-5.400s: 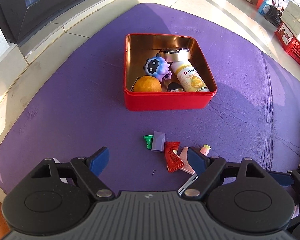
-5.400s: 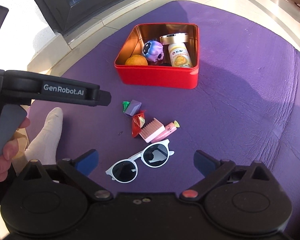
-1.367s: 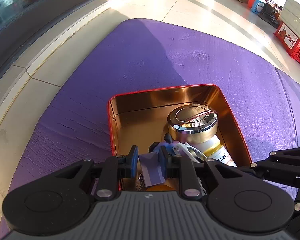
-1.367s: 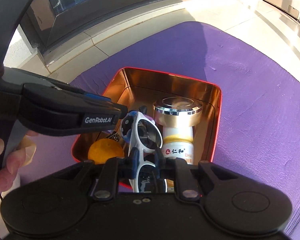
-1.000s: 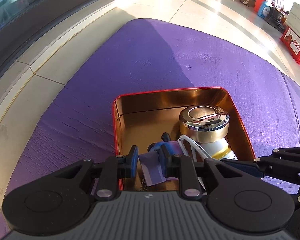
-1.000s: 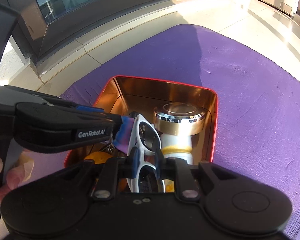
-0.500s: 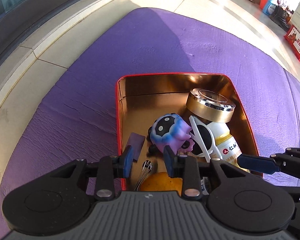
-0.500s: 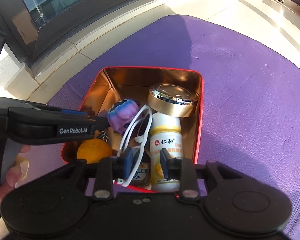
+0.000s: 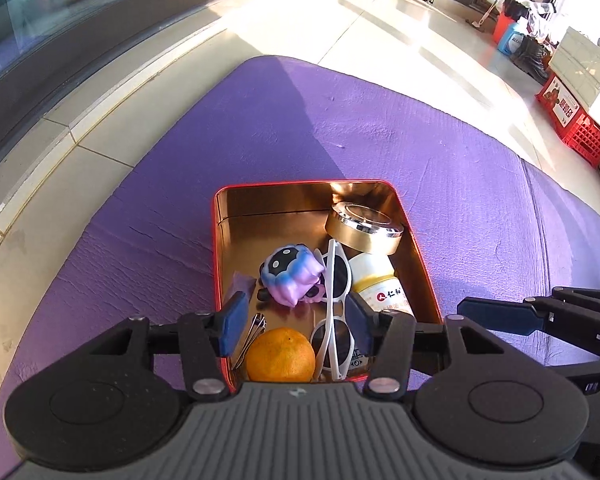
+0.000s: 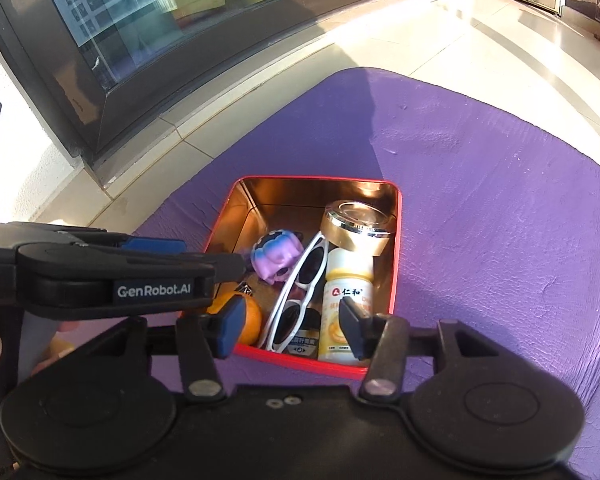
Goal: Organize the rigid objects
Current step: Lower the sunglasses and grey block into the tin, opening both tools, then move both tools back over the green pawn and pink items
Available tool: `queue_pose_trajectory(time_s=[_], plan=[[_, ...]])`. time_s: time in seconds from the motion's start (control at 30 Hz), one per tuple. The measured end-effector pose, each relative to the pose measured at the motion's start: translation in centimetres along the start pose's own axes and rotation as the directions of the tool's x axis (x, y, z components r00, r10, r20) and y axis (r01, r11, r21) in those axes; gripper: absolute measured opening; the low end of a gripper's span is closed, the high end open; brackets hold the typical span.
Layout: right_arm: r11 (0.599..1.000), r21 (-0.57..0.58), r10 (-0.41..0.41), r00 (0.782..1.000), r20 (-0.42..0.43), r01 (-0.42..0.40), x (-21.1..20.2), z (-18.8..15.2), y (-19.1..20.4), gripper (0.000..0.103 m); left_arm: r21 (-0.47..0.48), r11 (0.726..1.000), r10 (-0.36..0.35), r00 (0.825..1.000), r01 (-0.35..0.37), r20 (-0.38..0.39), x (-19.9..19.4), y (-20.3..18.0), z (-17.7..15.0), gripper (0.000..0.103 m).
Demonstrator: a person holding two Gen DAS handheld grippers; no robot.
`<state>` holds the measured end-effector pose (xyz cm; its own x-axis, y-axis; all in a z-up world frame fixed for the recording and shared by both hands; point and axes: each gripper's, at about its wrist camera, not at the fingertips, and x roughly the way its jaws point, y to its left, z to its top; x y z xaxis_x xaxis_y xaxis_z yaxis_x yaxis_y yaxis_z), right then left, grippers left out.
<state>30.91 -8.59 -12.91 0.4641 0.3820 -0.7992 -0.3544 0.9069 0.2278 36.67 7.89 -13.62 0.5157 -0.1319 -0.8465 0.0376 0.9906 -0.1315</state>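
We hold both tools above the red tin point(image 9: 220, 240), which sits on a purple mat point(image 9: 140, 208) spread over a pale tiled floor point(image 9: 340, 20). The left tool point(image 9: 296, 320) and the right tool point(image 10: 288, 326) each have jaws partway apart and opening, with nothing gripped between them. Inside the tin lie the white sunglasses point(image 9: 332, 312), a small purple packet point(image 9: 240, 284) by the left wall, an orange point(image 9: 280, 354), a purple toy point(image 9: 290, 276), a white bottle point(image 10: 346, 296) and a gold-lidded jar point(image 9: 362, 228). Those pieces look put away; whether more remains on the mat nearer us we cannot tell. A dark window point(image 10: 180, 8) runs along the floor, and red crates point(image 9: 572, 120) stand far off.
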Motion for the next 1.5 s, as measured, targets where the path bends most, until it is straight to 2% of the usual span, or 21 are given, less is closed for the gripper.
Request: queue_pose_trajectory(time_s=[0.17,0.33,0.5,0.63,0.8,1.0,1.2,1.33,1.5], plan=[[1.0,-0.001,0.016,1.0,0.02,-0.016,-2.4,-0.7,0.9,0.061,0.006,1.0,-0.022,0.999,0.022,0.026,-3.0,-0.6,-0.7,0.054],[0.999,0.014,0.032,0.999,0.043,-0.033,-4.8,-1.7,1.4,0.074,0.0,1.0,-0.031,0.998,0.031,0.053,-5.8,-0.8,-2.0,0.068],[0.999,0.009,0.04,0.998,0.046,-0.04,-6.4,-2.9,1.7,0.082,-0.011,0.999,-0.036,0.998,0.036,0.056,-7.5,-0.6,-3.2,0.07],[0.999,-0.008,0.047,0.998,0.033,-0.046,-6.9,-3.9,2.1,0.089,-0.023,1.0,-0.019,0.998,0.021,0.067,-8.4,-0.1,-4.5,0.083],[0.999,-0.024,0.049,0.999,0.016,-0.049,-7.1,-5.7,2.5,0.103,-0.072,0.997,0.003,0.999,0.0,0.044,-8.7,0.7,-6.4,0.083],[0.993,-0.11,0.047,0.998,-0.047,-0.052,-6.4,-8.7,3.7,0.103,-0.129,0.991,0.022,1.0,-0.021,0.007,-7.6,1.3,-8.3,0.083],[0.98,-0.19,0.041,0.994,-0.1,-0.06,-4.9,-11.1,4.2,0.103,-0.132,0.99,0.041,0.998,-0.048,-0.05,-5.4,1.3,-10.4,0.083],[0.956,-0.287,0.022,0.989,-0.144,-0.063,-3.5,-12.8,4.7,0.103,-0.132,0.989,0.053,0.992,-0.069,-0.117,-3.4,1.4,-12.0,0.083],[0.944,-0.324,0.008,0.982,-0.188,-0.07,-1.6,-13.9,4.3,0.101,-0.138,0.987,0.057,0.981,-0.084,-0.188,-1.0,1.8,-13.6,0.083]])
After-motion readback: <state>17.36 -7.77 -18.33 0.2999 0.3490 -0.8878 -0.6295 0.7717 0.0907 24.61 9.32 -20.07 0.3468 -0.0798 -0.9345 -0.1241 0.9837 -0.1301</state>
